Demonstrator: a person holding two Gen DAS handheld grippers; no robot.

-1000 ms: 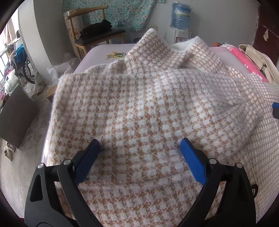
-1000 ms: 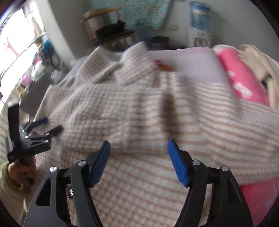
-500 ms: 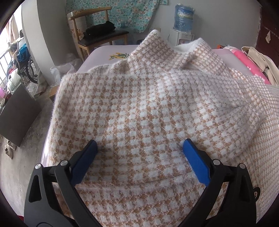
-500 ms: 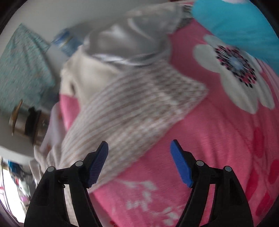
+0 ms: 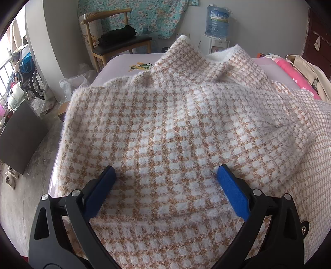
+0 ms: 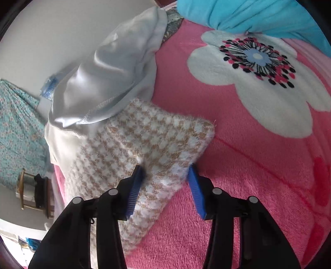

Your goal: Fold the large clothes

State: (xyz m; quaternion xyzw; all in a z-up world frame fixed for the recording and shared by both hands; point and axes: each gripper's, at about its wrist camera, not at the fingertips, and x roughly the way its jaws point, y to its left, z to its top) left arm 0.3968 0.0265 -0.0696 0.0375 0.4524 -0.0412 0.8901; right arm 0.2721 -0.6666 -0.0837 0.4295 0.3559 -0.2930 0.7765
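We hold the left gripper (image 5: 165, 175) low in the left wrist view, its blue pads spread wide and resting down on the fuzzy tan-and-white checked sweater (image 5: 175, 128). Nothing is pinched between them. The sweater fills most of that frame, draped over a pale bed (image 5: 124, 62), with its collar standing up at upper centre. Behind it, at the top, stand a wooden chair (image 5: 115, 41) on the left and a water dispenser (image 5: 217, 31) on the right.

In the right wrist view, our right gripper (image 6: 166, 175) sits at lower centre. Its jaws have just been closing, and the sweater's sleeve end (image 6: 155, 144) lies between the pads, the cloth bunching against both of them. The sleeve runs from the lower left toward the frame's centre across a pink fleece blanket (image 6: 248, 186) printed with a large white flower. A pale grey garment (image 6: 113, 72) overlaps the sleeve at upper left, and turquoise cloth (image 6: 248, 14) lies along the top right edge.
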